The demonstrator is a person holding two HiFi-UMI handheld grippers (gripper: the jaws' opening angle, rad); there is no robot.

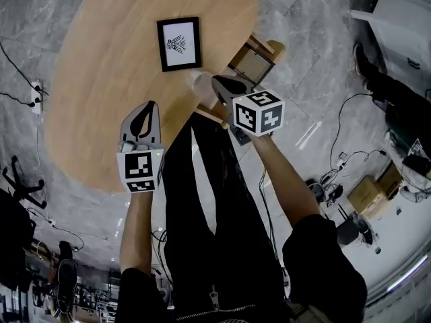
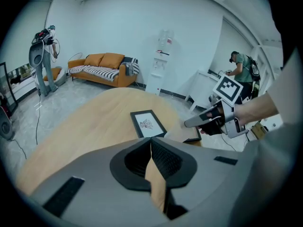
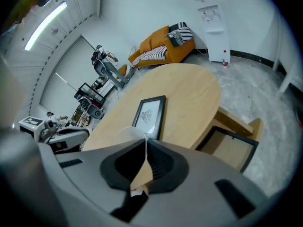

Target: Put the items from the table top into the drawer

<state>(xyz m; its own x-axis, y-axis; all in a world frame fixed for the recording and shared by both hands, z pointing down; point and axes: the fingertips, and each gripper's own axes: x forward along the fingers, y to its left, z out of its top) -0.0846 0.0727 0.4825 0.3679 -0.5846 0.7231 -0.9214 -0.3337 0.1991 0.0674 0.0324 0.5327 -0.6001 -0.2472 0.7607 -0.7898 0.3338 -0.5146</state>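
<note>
A black picture frame (image 1: 179, 44) with a small drawing lies flat on the round wooden table (image 1: 101, 93); it also shows in the left gripper view (image 2: 148, 124) and the right gripper view (image 3: 150, 116). A pale translucent cup (image 1: 200, 86) hangs at the table's near edge, and my right gripper (image 1: 217, 81) is shut on its rim (image 3: 127, 133). Just right of it, the wooden drawer (image 1: 251, 64) stands pulled out from under the table top and looks empty (image 3: 230, 149). My left gripper (image 1: 149, 106) hovers over the table's near edge, shut with nothing in it (image 2: 151, 143).
An orange sofa (image 2: 106, 65) and a white water dispenser (image 2: 158, 60) stand along the far wall. A person (image 2: 241, 67) stands at a white desk on the right. Cables and cardboard boxes (image 1: 367, 190) lie on the floor to the right.
</note>
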